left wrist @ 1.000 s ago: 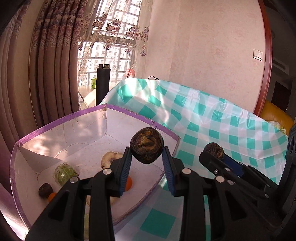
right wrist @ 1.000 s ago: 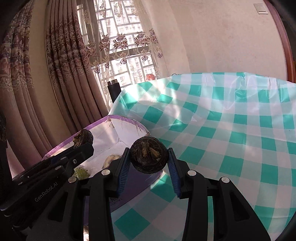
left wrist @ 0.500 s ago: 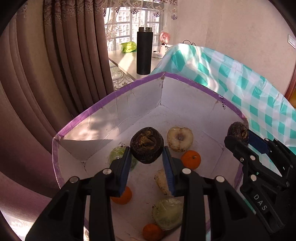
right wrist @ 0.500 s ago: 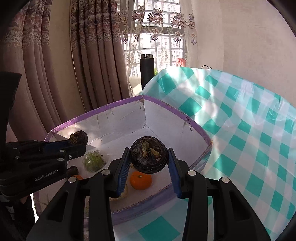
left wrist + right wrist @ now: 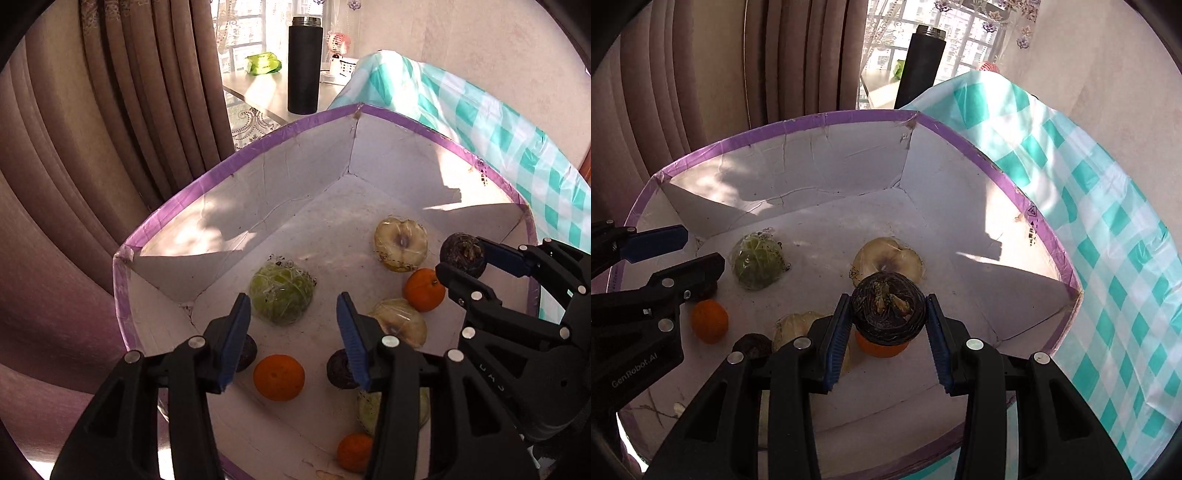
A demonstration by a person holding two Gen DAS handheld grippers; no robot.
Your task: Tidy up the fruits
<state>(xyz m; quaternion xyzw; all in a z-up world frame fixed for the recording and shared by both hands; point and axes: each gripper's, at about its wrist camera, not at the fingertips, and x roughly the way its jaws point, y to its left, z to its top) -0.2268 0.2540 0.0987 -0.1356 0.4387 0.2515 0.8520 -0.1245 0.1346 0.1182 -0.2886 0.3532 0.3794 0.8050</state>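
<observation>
The left gripper (image 5: 293,336) hangs over the white cardboard box with a purple taped rim (image 5: 280,136), its blue-padded jaws spread wide with nothing between them. Below it on the box floor lie a green wrapped round fruit (image 5: 281,293), a bright orange tangerine (image 5: 279,377) and two dark brown wrinkled fruits: one (image 5: 246,353) largely hidden behind the left jaw, the other (image 5: 340,370) just beside the right jaw. Further right sit a pale halved fruit in clear wrap (image 5: 401,244), a second orange tangerine (image 5: 423,290), another pale wrapped fruit (image 5: 400,322), and a third small tangerine (image 5: 354,452) near the close wall. The right gripper (image 5: 886,325) is clamped on a dark, wrinkled round fruit with a dried stem end (image 5: 887,312), holding it in the air above the box interior, over an orange tangerine that peeks out beneath it. In the right wrist view the left gripper's parted jaws reach in from the left edge. The box rests on a teal-and-white checked tablecloth (image 5: 1108,229). Behind it stand brown pleated curtains (image 5: 110,110) and a tall black cylindrical flask (image 5: 303,64) on a sunlit tabletop, with a green packet (image 5: 264,63) nearby.
</observation>
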